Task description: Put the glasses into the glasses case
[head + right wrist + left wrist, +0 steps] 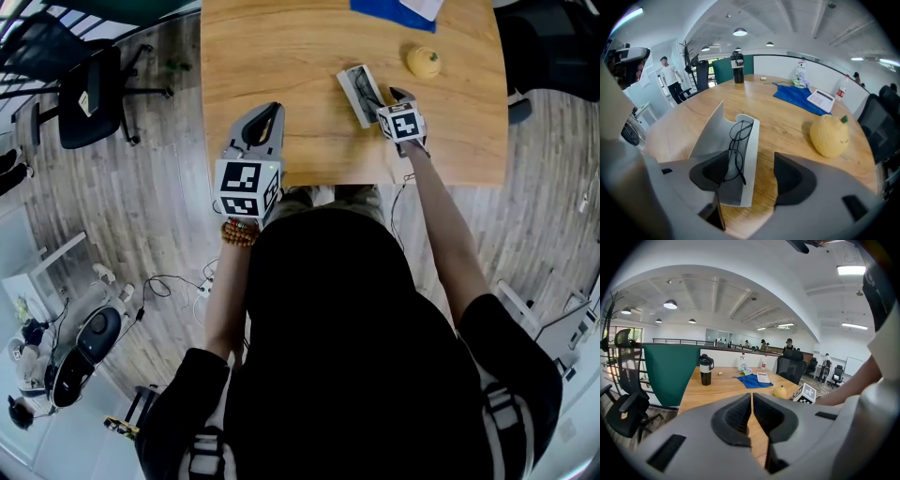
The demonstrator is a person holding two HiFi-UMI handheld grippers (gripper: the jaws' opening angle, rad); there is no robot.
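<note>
Left gripper (270, 111): one of two. It sits at the near edge of the surface (281, 56), on the left part. Its jaws are drawn together to a hairline gap with nothing between them. It seems parked clear of the work, since it has no job here.
Right gripper (750, 164): the second of the two, just in from the near edge and right of the middle. Its jaws are spread and carry nothing. The left jaw overlaps the near end of the case and the right jaw is over bare wood, probably to steady the case or reach the lid.
Glasses case (746, 154): one, pale grey, lying open. Its lid flap (708, 133) leans up and away on the left, which leaves the tray free.
Glasses (736, 140): one pair with a thin dark wire frame, lying lengthwise inside the case. The placing looks done, with only the lid left open.
Yellow fruit (828, 136): one, past the case toward the right edge. It takes no part in the task.
Blue cloth (799, 99): one, farther on toward the far edge, with one calculator (821, 99) on it.
Tumbler (737, 61): one, dark, at the far edge.
</note>
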